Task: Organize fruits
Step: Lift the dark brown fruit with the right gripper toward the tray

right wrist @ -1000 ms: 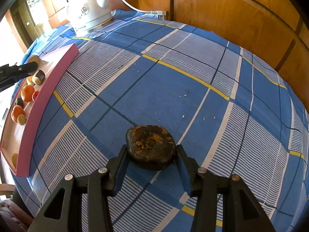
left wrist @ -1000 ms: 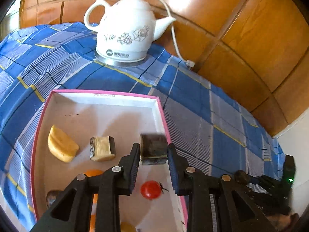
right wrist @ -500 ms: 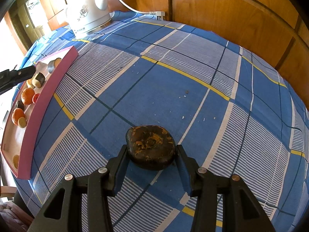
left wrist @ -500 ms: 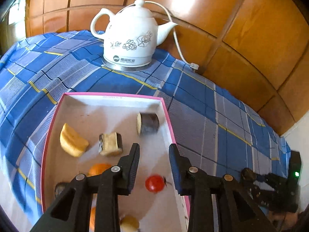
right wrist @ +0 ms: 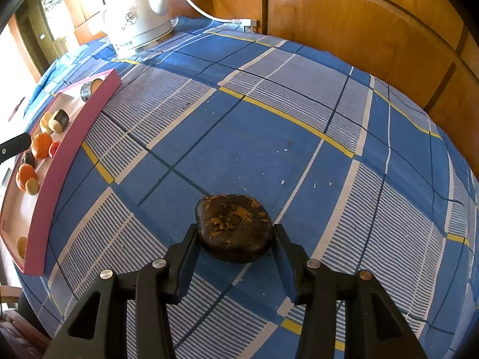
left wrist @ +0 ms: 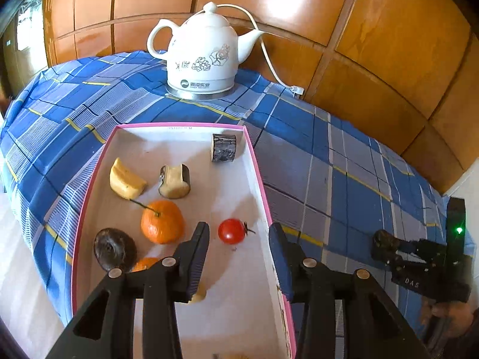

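A pink-rimmed white tray (left wrist: 257, 173) lies on the checked cloth. In it are a dark cylindrical fruit piece (left wrist: 224, 147) at the far right corner, a yellow wedge (left wrist: 125, 179), a dark-skinned pale chunk (left wrist: 175, 181), an orange (left wrist: 161, 222), a cherry tomato (left wrist: 231, 231) and a dark round fruit (left wrist: 113, 249). My left gripper (left wrist: 239, 257) hangs over the tray's near end, its jaws opening with nothing between them. My right gripper (right wrist: 236, 248) is shut on a dark brown flattish fruit (right wrist: 233, 224) just above the cloth. The tray (right wrist: 71, 137) shows at the left in the right wrist view.
A white electric kettle (left wrist: 203, 56) with its cord stands at the back of the table by the wooden panelled wall (left wrist: 374, 30). The blue checked cloth (right wrist: 269, 125) stretches bare between tray and right gripper. A hand with the other gripper (left wrist: 419, 263) shows at the right.
My left gripper let go of the dark cylindrical piece, which now lies in the tray's far right corner, and drew back toward the near end with its jaws widening. The right gripper kept still.
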{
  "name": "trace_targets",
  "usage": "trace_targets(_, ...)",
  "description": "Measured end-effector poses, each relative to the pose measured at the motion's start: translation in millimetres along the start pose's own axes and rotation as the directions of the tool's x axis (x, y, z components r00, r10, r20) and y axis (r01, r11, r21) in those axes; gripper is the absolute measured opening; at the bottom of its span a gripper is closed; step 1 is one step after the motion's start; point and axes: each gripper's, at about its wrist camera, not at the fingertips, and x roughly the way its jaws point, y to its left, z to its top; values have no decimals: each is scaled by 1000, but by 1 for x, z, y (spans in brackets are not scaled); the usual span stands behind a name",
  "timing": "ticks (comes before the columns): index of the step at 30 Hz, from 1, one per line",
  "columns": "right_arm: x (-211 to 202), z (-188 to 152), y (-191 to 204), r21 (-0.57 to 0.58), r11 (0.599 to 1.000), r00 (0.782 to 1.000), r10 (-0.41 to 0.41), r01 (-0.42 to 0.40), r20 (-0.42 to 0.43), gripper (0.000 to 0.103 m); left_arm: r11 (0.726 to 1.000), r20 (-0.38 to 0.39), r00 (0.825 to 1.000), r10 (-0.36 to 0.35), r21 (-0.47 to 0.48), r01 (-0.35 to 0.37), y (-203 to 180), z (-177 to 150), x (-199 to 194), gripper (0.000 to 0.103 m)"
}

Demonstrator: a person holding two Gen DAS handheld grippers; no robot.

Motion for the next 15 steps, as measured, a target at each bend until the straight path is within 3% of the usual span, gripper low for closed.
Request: trace_targets(15, 0, 1, 0, -6, 1000, 1000, -2, 2, -2, 48, 998, 35, 999, 18, 55, -20, -7, -14, -20, 47)
